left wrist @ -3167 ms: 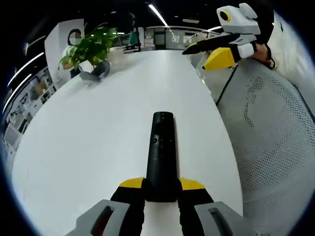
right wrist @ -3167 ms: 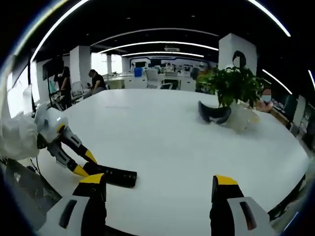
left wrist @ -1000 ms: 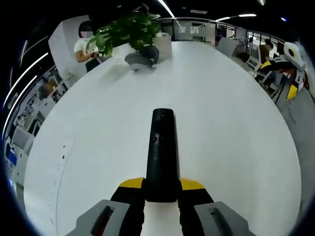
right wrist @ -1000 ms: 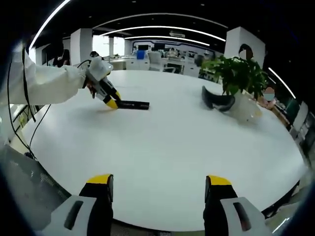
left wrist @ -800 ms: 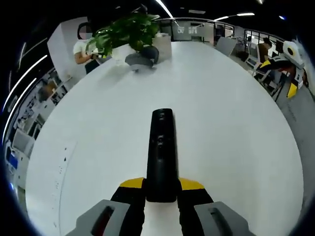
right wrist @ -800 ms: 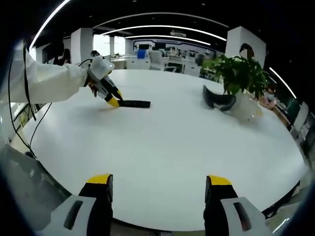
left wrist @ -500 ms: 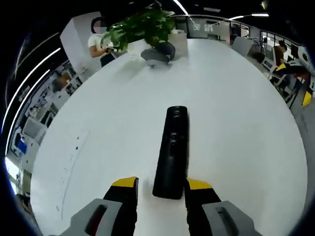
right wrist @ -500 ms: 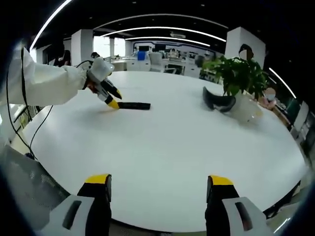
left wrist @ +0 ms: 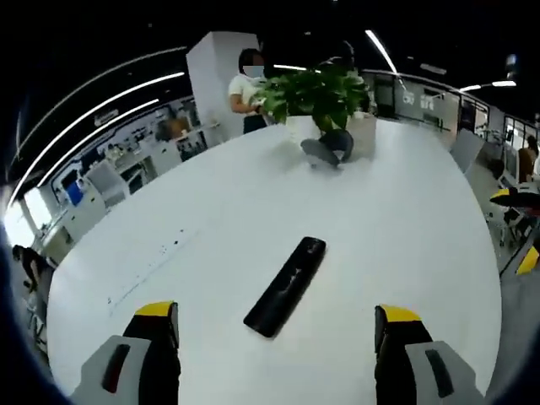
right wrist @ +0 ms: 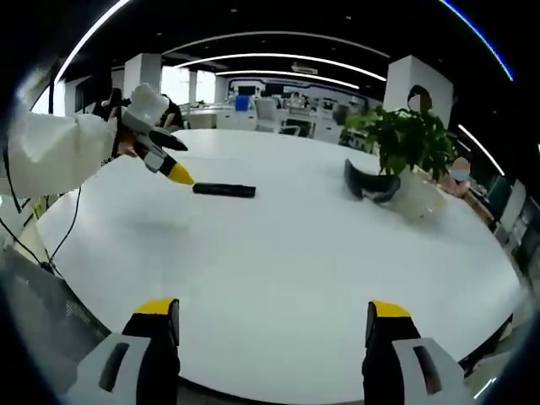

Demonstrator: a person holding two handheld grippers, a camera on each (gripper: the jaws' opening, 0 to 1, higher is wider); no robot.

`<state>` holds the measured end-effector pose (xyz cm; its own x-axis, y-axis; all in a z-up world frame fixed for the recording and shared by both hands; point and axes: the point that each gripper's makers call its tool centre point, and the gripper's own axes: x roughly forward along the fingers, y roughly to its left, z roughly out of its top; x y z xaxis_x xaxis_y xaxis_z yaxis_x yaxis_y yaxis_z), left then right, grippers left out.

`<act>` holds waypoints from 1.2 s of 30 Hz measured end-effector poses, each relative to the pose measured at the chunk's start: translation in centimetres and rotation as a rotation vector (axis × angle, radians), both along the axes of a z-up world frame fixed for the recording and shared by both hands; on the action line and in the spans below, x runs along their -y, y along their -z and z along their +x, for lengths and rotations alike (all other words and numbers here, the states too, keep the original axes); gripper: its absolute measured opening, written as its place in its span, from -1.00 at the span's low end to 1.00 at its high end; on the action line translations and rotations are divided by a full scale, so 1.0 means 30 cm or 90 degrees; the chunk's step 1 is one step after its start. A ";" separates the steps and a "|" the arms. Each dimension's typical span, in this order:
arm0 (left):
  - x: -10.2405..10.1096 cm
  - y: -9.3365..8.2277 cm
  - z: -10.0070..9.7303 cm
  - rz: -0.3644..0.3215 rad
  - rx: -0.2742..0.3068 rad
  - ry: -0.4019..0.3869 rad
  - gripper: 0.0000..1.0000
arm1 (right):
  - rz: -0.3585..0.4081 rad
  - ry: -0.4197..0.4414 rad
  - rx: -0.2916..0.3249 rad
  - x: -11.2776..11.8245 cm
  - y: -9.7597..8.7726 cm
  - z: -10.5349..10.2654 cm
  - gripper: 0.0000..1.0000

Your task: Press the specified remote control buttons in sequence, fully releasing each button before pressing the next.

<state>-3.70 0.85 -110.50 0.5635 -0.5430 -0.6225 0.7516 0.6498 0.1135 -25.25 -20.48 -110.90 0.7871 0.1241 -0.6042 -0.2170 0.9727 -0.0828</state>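
Remote (left wrist: 286, 285) flat on table (left wrist: 405, 228), left gripper (left wrist: 278, 325) open, clear of it

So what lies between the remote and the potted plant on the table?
Bare white table. In the left gripper view, nothing sits between the remote and the potted plant except a dark headset-like object right beside the plant.

We can find no words or numbers to read here. The black remote (left wrist: 285, 286) on the white table (left wrist: 405, 219) has buttons, but their marks are too small for us to make out. Far wall signs are blurry.
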 end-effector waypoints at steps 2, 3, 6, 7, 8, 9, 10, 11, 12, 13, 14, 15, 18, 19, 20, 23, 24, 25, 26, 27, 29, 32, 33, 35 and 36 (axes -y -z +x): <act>-0.016 -0.002 -0.035 -0.008 -0.003 -0.010 1.00 | -0.003 -0.001 0.010 -0.001 -0.007 0.003 0.85; -0.019 -0.012 -0.073 -0.013 -0.004 -0.022 1.00 | -0.006 -0.004 0.012 -0.004 -0.007 0.005 0.87; -0.034 -0.050 -0.132 -0.046 0.017 -0.064 1.00 | -0.009 -0.003 0.013 -0.006 -0.005 0.009 0.96; -0.036 -0.067 -0.163 -0.070 0.016 -0.082 1.00 | -0.008 -0.001 0.014 -0.004 -0.005 0.010 0.97; -0.040 -0.080 -0.180 -0.082 0.023 -0.093 1.00 | -0.009 0.000 0.014 -0.004 -0.005 0.011 0.97; -0.051 -0.087 -0.208 -0.077 0.039 -0.092 1.00 | -0.014 -0.001 0.010 -0.004 0.001 0.009 0.98; -0.060 -0.093 -0.223 -0.069 0.053 -0.098 1.00 | -0.018 -0.004 0.008 -0.007 0.005 0.008 0.98; -0.070 -0.098 -0.239 -0.059 0.070 -0.102 1.00 | -0.024 -0.010 0.004 -0.013 0.011 0.006 0.98; -0.078 -0.095 -0.267 -0.056 0.069 -0.105 1.00 | -0.028 -0.013 0.003 -0.015 0.013 0.006 0.98; -0.086 -0.090 -0.284 -0.057 0.067 -0.108 1.00 | -0.031 -0.016 0.003 -0.016 0.014 0.006 0.98; -0.099 -0.091 -0.309 -0.055 0.067 -0.114 1.00 | -0.032 -0.017 0.002 -0.016 0.014 0.005 0.98; -0.110 -0.092 -0.323 -0.054 0.069 -0.121 1.00 | -0.032 -0.018 0.001 -0.016 0.015 0.005 0.98; -0.160 -0.105 -0.366 -0.054 0.088 -0.157 1.00 | -0.036 -0.017 0.001 -0.014 0.014 0.002 0.98; -0.166 -0.113 -0.381 -0.059 0.098 -0.156 1.00 | -0.036 -0.017 0.002 -0.014 0.014 0.002 0.98; -0.186 -0.119 -0.401 -0.058 0.101 -0.169 1.00 | -0.036 -0.016 0.004 -0.012 0.010 0.002 0.98; -0.215 -0.134 -0.448 -0.068 0.107 -0.186 1.00 | -0.039 -0.015 0.002 -0.012 0.010 0.001 0.98; -0.223 -0.136 -0.459 -0.072 0.110 -0.195 1.00 | -0.042 -0.015 0.002 -0.010 0.011 0.001 0.98; -0.234 -0.146 -0.477 -0.073 0.126 -0.206 1.00 | -0.043 -0.014 0.004 -0.010 0.008 0.001 0.98; -0.239 -0.149 -0.487 -0.071 0.136 -0.209 1.00 | -0.044 -0.013 0.007 -0.008 0.005 0.002 0.98; -0.241 -0.151 -0.509 -0.067 0.145 -0.210 1.00 | -0.043 -0.012 0.009 -0.007 0.002 0.002 0.98; -0.240 -0.150 -0.538 -0.063 0.150 -0.210 1.00 | -0.045 -0.010 0.012 -0.003 0.002 0.003 0.98; -0.242 -0.150 -0.581 -0.055 0.171 -0.214 1.00 | -0.048 -0.008 0.012 0.000 0.002 0.004 0.98; -0.242 -0.149 -0.591 -0.060 0.176 -0.216 1.00 | -0.050 -0.007 0.013 0.001 0.001 0.005 0.98; -0.246 -0.136 -0.609 -0.067 0.172 -0.226 1.00 | -0.054 -0.006 0.014 0.003 0.001 0.005 0.98; -0.247 -0.130 -0.614 -0.068 0.169 -0.229 1.00 | -0.056 -0.006 0.013 0.005 0.003 0.006 0.98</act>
<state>-22.11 8.27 -106.60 0.8608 -0.3362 -0.3820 0.4292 0.8830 0.1901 -25.07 -20.63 -110.99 0.7988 0.0786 -0.5964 -0.2235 0.9592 -0.1729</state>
